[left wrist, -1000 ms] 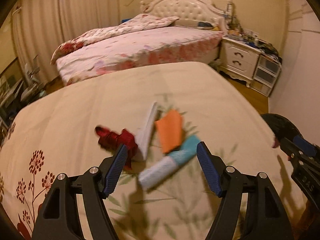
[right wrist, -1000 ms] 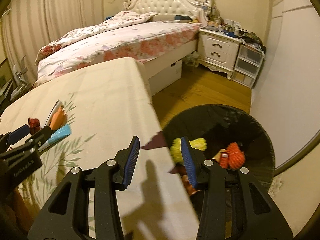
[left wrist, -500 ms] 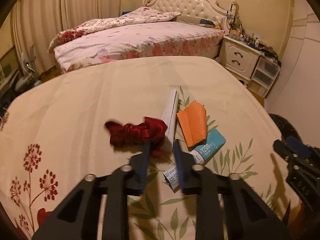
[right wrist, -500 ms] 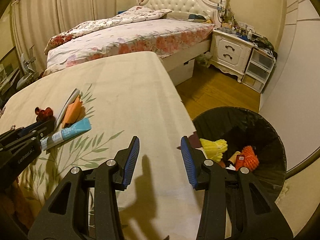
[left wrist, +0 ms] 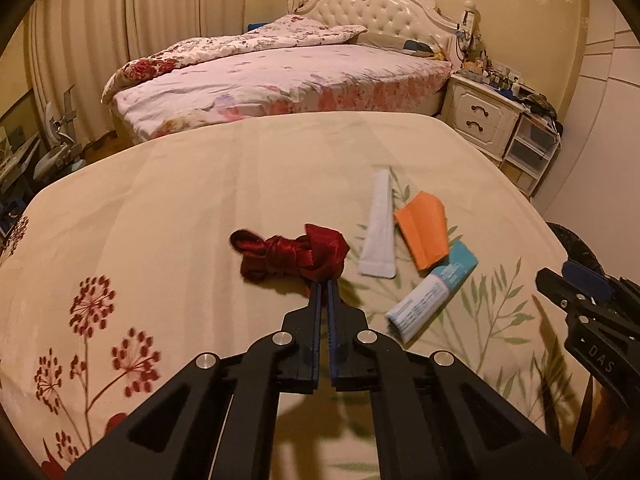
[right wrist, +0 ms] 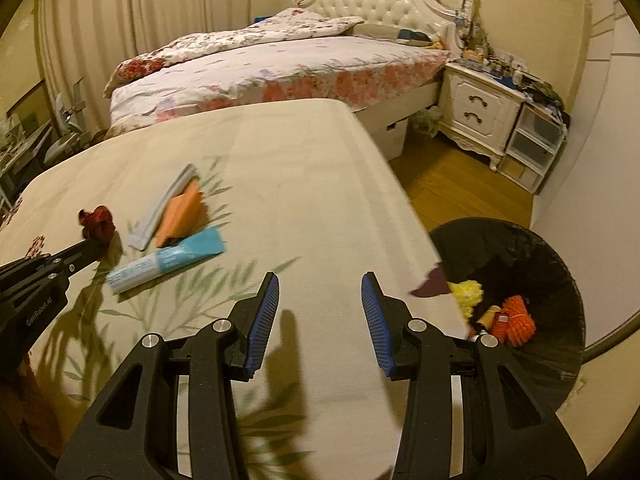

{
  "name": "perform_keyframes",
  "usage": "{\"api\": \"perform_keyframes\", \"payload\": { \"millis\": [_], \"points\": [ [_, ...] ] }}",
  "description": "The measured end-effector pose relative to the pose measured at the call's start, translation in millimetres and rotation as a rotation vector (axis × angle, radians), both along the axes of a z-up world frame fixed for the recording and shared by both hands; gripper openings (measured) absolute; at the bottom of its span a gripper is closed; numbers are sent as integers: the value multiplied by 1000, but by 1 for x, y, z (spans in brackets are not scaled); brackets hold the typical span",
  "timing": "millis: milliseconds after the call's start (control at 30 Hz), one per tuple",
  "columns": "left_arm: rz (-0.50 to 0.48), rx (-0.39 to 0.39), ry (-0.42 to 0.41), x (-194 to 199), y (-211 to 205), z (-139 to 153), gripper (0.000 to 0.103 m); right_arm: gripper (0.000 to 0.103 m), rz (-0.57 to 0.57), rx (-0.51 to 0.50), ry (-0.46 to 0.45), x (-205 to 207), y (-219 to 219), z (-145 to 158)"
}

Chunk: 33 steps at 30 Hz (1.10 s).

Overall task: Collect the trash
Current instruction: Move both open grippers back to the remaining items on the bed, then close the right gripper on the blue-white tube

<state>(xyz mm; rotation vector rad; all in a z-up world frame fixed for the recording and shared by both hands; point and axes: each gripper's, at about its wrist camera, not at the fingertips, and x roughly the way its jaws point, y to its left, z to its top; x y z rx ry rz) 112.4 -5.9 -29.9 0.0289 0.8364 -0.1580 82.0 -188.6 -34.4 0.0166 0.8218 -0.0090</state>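
A dark red ribbon bundle (left wrist: 290, 254) lies on the cream floral tablecloth (left wrist: 200, 200). My left gripper (left wrist: 324, 286) is shut on its near edge. To its right lie a white flat packet (left wrist: 378, 232), an orange folded paper (left wrist: 424, 232) and a blue-and-white tube (left wrist: 434, 290). In the right wrist view the ribbon (right wrist: 96, 224), packet (right wrist: 164, 208), orange paper (right wrist: 182, 216) and tube (right wrist: 164, 260) lie left of my right gripper (right wrist: 320, 312), which is open and empty above the cloth. A black trash bin (right wrist: 560, 280) stands on the floor at right.
The bin holds yellow (right wrist: 468, 294) and orange (right wrist: 518, 320) trash. A bed (left wrist: 280, 76) with a floral quilt stands behind the table. A white nightstand (right wrist: 480, 112) and drawer unit (right wrist: 532, 148) stand at the back right. The table edge (right wrist: 400, 200) drops to wooden floor.
My left gripper moved onto the ribbon and closed from wide open to shut on it. My right gripper swung left, away from the bin, and stayed open.
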Motion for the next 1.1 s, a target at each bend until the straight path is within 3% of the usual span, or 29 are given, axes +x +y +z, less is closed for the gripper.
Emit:
{"api": "perform_keyframes", "payload": {
  "millis": [100, 267, 400, 700, 900, 1033, 1100],
  "points": [
    [8, 8, -4, -4, 10, 0, 1, 51, 31, -2, -3, 0, 18, 1],
    [25, 10, -3, -11, 31, 0, 1, 52, 81, -1, 2, 4, 45, 3],
    [44, 3, -5, -17, 48, 1, 1, 58, 100, 26, 7, 10, 62, 6],
    [65, -31, 10, -19, 72, -1, 1, 63, 58, -24, 52, 27, 87, -1],
    [63, -44, 11, -18, 71, -1, 2, 63, 35, -50, 80, 23, 81, -7],
    [59, -53, 12, -16, 68, -1, 19, 62, 27, -37, 85, 22, 67, -8],
    [57, -56, 10, -16, 65, -1, 26, 57, 30, -29, 82, 21, 62, -8]
  ]
}}
